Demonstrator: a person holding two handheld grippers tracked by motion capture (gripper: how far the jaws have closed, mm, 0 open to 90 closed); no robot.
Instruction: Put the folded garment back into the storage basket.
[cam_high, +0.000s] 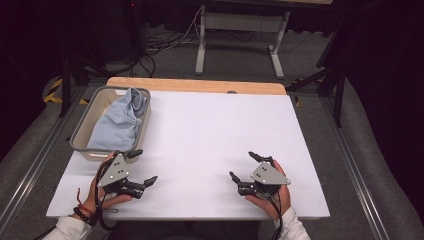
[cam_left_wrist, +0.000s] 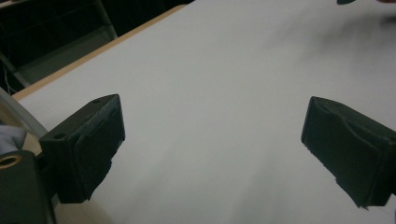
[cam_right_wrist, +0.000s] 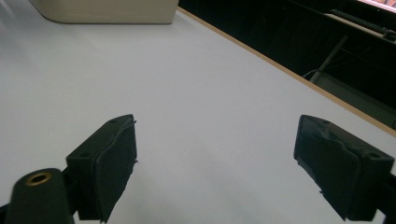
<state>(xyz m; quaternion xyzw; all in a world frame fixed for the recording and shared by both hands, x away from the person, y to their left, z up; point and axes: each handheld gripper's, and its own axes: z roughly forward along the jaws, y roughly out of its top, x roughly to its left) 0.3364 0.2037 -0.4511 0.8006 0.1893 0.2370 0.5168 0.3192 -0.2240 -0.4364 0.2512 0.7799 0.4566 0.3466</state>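
Both tongs rest low over the near edge of the bench (cam_high: 210, 135), a flat matte white board with a strip of pale wood along its far side. The left tongs (cam_high: 141, 167) sit just in front of the tub (cam_high: 79, 134), jaws spread wide and holding nothing; in the left gripper view the two black blocky pads stand well apart with bare white surface between them. The right tongs (cam_high: 243, 165) are likewise wide open and empty, near the right front of the bench, well apart from the tub, and angled inward toward the middle.

The cloth (cam_high: 121, 121) lies bunched inside the tub at the left of the bench, its folds soft and rumpled, one peak rising at the far end above the rim. It is light blue and looks like thin woven or knit fabric that would drape and slump when lifted. The tub is a shallow rounded-corner rectangle, beige with a grey rim, likely rigid plastic, and it keeps the cloth gathered in one place.

The open stance of both tongs reads as a ready position: the left is nearest the cloth and seems best placed to reach over the rim for it, while the broad clear middle of the bench would suit spreading fabric out.
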